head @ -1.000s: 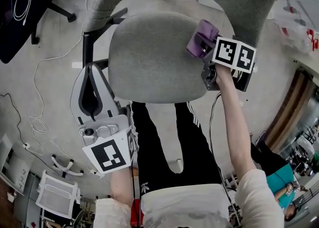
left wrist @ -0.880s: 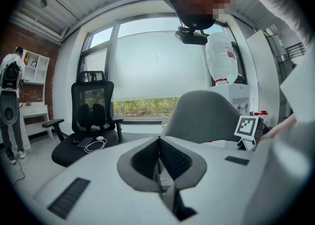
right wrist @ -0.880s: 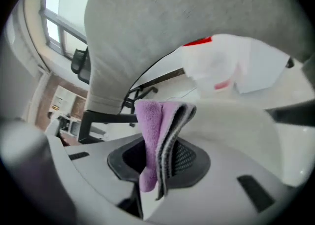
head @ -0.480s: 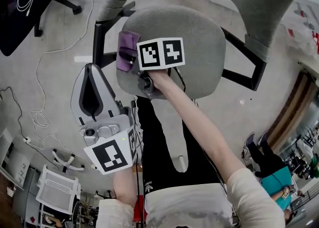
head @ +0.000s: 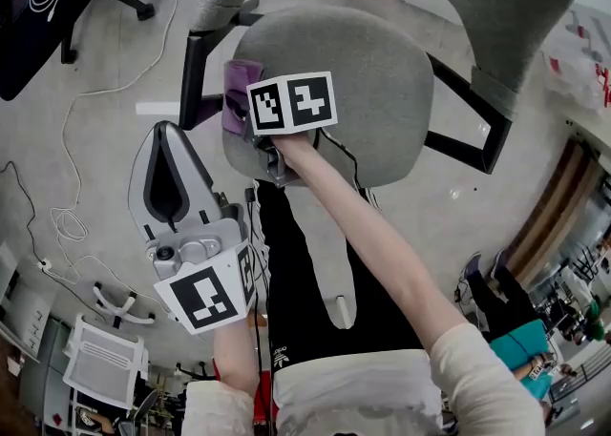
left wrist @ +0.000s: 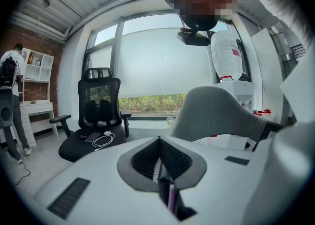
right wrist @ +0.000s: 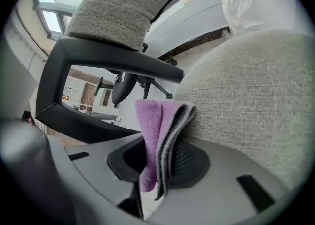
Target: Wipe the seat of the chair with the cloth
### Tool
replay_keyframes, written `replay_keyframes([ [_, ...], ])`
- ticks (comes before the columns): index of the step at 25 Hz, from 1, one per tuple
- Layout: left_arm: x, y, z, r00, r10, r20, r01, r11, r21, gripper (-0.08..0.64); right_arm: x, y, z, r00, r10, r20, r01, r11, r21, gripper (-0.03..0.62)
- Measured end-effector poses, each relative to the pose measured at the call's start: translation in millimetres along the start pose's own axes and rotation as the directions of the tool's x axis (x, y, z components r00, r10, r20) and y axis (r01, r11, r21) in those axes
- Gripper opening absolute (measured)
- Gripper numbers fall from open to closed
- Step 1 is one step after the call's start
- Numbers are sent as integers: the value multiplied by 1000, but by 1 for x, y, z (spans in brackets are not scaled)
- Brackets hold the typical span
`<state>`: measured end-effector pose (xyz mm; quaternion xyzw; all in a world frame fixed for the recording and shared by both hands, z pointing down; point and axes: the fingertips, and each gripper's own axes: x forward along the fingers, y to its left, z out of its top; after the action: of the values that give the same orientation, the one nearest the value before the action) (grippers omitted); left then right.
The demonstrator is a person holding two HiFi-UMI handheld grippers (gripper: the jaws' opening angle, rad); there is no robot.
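In the head view the right arm reaches from the lower right up to the upper middle, where the right gripper [head: 250,112] holds the purple cloth [head: 239,81] at the left edge of the grey seat [head: 372,81], while the left gripper [head: 162,138] hangs at lower left, clear of the chair. The left gripper view shows its jaws pressed together on nothing. In the right gripper view, lower centre, the jaws pinch the folded cloth, which lies against the seat's rim
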<state>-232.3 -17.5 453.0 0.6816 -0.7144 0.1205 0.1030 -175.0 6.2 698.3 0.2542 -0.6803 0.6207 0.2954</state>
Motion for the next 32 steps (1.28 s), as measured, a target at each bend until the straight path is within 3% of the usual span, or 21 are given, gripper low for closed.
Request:
replay_keyframes([
  [9, 2, -15, 4, 1000, -12, 6, 12, 1000, 4, 12, -31, -28, 0, 999, -25, 42, 23, 999, 44, 92],
  [23, 15, -74, 11, 996, -94, 13, 94, 996, 11, 12, -136, -139, -15, 979, -164, 124, 143, 977, 160, 92],
  [32, 22, -113, 14, 988, -153, 9, 153, 988, 23, 12, -215, -217, -34, 920, -370, 131, 348, 923, 167, 92],
])
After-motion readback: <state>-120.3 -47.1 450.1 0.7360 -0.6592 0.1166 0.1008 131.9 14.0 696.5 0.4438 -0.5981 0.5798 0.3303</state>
